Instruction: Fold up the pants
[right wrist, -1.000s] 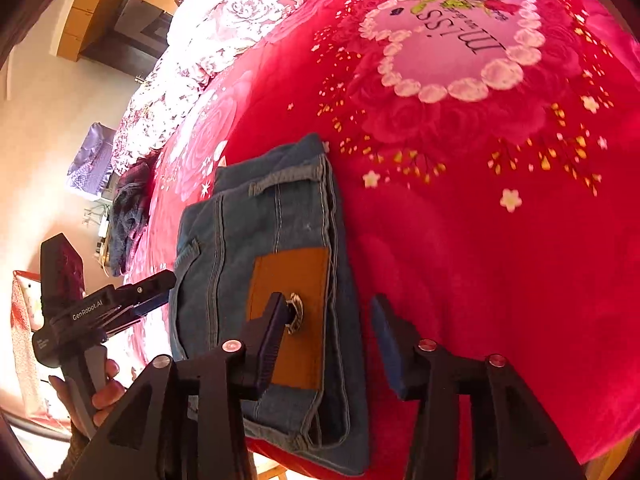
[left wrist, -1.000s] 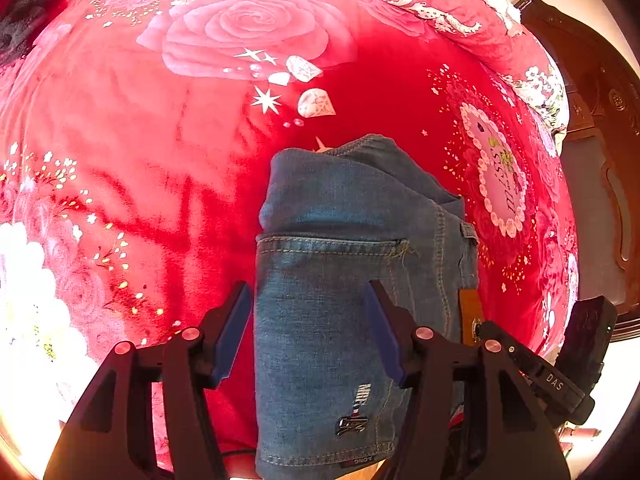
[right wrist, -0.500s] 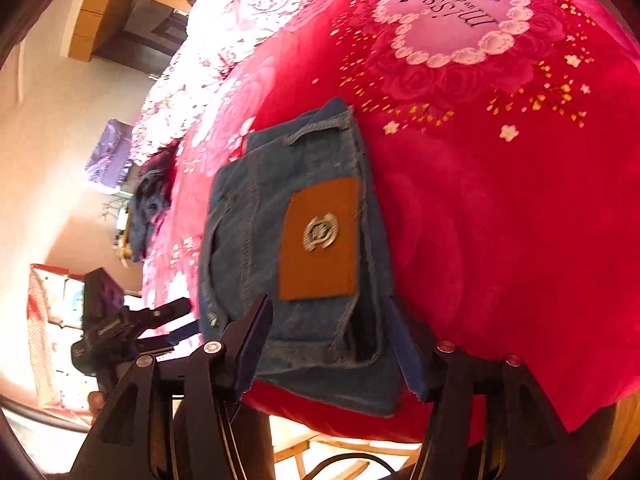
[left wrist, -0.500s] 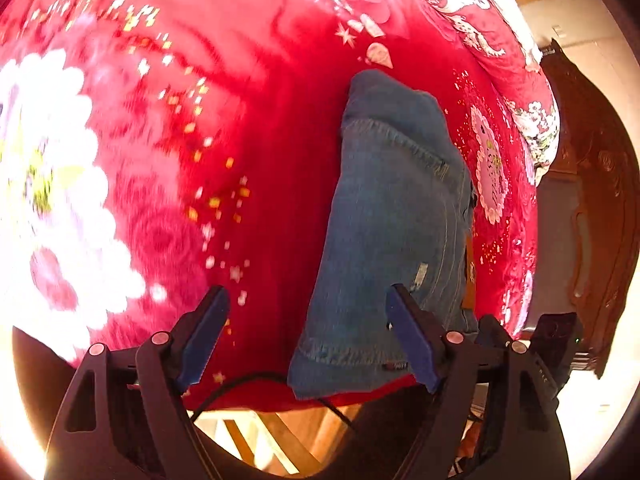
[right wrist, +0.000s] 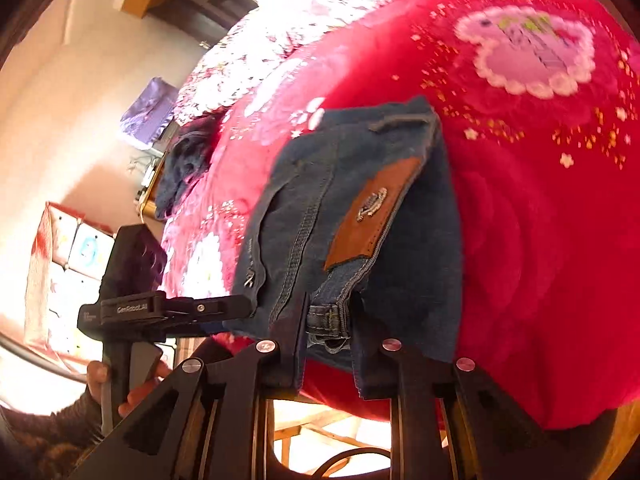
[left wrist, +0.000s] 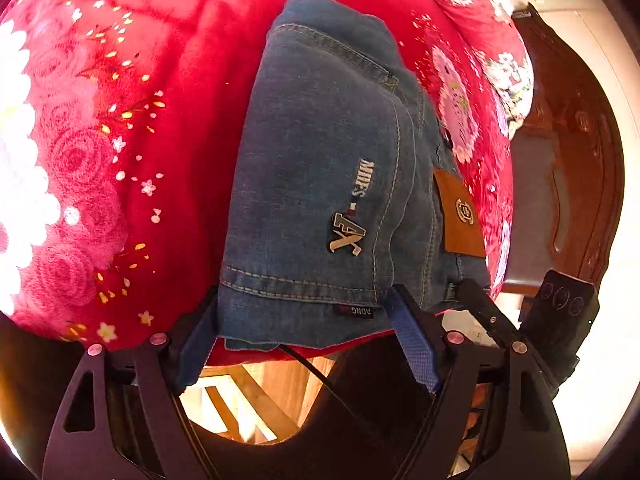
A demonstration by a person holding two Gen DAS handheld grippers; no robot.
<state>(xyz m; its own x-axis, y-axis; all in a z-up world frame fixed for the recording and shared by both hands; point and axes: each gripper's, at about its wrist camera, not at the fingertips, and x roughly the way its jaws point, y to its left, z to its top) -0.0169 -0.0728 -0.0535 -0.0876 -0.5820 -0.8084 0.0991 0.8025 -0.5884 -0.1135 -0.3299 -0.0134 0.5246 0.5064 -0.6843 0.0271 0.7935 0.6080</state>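
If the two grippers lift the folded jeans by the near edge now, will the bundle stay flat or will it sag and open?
The folded jeans look thick but soft, so the far end would probably sag. The right gripper is closing on the waistband corner only, so the layers may slide apart. The left gripper stands open around the hem, giving no support yet.

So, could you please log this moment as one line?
folded jeans on red blanket | left gripper open, straddling hem | right gripper closing on waistband

red floral blanket (left wrist: 120, 160) | dark wooden chair (left wrist: 580, 152); purple bag (right wrist: 150, 114); dark garment (right wrist: 186, 160)
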